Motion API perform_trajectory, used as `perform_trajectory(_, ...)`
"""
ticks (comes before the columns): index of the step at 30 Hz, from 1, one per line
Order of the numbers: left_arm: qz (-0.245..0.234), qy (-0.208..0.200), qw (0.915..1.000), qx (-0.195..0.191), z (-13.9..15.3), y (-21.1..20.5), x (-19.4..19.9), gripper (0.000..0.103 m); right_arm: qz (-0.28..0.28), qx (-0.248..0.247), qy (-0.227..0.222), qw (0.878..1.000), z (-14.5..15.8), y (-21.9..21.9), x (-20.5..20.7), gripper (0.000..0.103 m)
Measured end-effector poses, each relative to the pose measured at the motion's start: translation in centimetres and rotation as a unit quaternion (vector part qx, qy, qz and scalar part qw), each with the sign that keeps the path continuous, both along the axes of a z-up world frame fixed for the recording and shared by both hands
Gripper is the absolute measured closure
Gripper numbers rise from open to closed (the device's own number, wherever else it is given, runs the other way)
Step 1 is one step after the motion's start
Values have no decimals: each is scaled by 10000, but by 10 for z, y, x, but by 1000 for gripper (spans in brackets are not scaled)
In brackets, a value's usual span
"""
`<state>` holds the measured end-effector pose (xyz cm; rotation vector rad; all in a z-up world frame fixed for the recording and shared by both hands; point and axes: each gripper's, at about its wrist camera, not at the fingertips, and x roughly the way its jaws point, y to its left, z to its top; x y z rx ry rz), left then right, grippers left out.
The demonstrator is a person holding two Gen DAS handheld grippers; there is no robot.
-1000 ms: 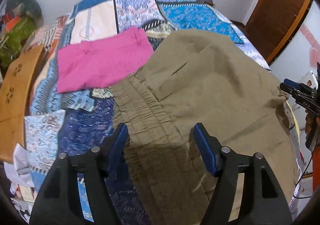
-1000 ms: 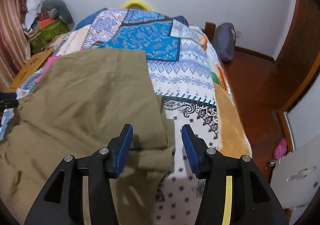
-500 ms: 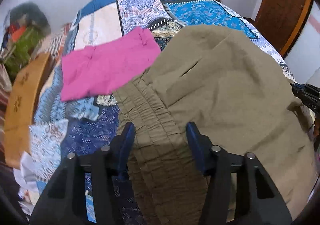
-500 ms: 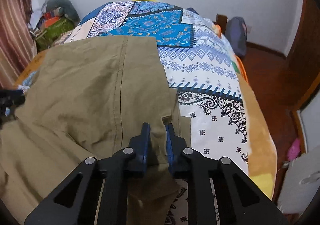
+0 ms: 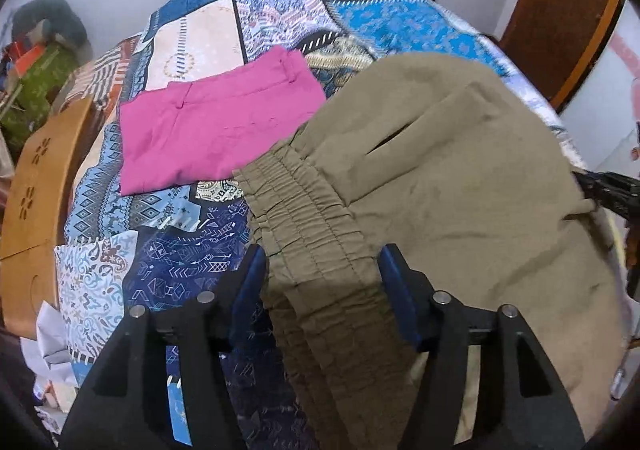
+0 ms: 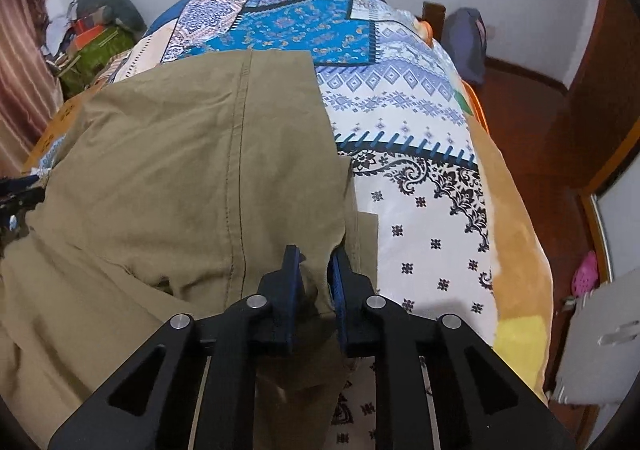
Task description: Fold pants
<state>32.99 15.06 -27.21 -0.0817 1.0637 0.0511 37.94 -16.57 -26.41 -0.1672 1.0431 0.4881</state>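
Olive-khaki pants [image 5: 440,178] lie spread on a patchwork bed, folded lengthwise; they also fill the left of the right wrist view [image 6: 192,178]. My left gripper [image 5: 322,274] is open, its blue pads straddling the elastic waistband [image 5: 304,226], which bunches between them. My right gripper [image 6: 314,274] is shut on the leg-hem end of the pants, pinching the fabric edge between its pads. The right gripper shows at the right edge of the left wrist view [image 5: 612,194].
Folded pink pants [image 5: 212,134] lie on the bedspread [image 5: 192,262] just beyond the waistband. A wooden board [image 5: 32,190] stands at the bed's left. The bed's right edge drops to a wooden floor [image 6: 532,154], with a bag [image 6: 466,46] by the wall.
My right gripper closed on the pants' hem edge and holds it. My left gripper moved forward over the waistband, staying open.
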Motion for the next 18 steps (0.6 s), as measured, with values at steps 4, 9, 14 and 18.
perform_trajectory(4, 16, -266, 9996, 20, 24, 6, -8, 42, 121, -46, -240, 9996, 25, -1, -9, 84)
perform_trajectory(9, 245, -476, 9986, -28, 39, 23, 5, 36, 212, 236, -437, 9985, 53, 5, -2, 81)
perform_trajectory(14, 469, -224, 9984, -233, 22, 45, 38, 36, 232, 289, -755, 9965, 64, 21, 26, 66)
perform_trajectory(18, 492, 212, 9984, -176, 0, 49, 58, 36, 226, 177, -768, 9966, 54, 38, 58, 59)
